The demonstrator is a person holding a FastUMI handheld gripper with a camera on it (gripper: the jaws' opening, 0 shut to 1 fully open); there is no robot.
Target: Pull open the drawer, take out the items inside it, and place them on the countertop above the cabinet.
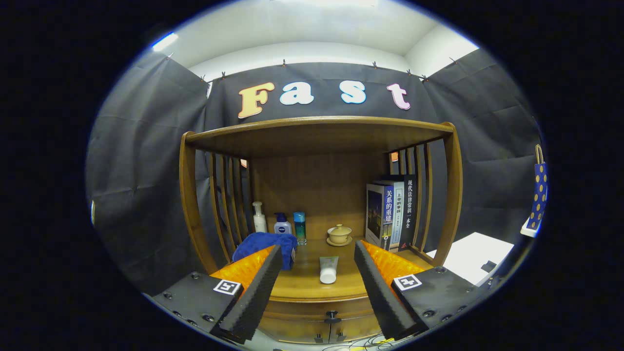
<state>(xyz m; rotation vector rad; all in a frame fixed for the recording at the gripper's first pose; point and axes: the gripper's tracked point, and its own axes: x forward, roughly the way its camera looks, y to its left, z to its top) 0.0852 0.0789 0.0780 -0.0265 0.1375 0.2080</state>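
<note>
Claw [318, 265] hanging wide, holding nothing, facing cabinet. Drawer [319, 308] sitting shut, knob [332, 316] below claw, between fingers. Tube [328, 269] lying on tabletop [304, 287] above knob, long axis running toward back, cloth [265, 245] left of tube. Scene fitting both unopened and emptied, reshut drawer.

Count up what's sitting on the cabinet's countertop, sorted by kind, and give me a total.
Bottles: 3, a white pump bottle, a blue-capped pump bottle, a teal bottle
Books: 3, upright
Lidded cup on saucer: 1
Tube: 1, lying down
Blue cloth: 1
Total: 9
The hand-held gripper is open, holding nothing.
</note>
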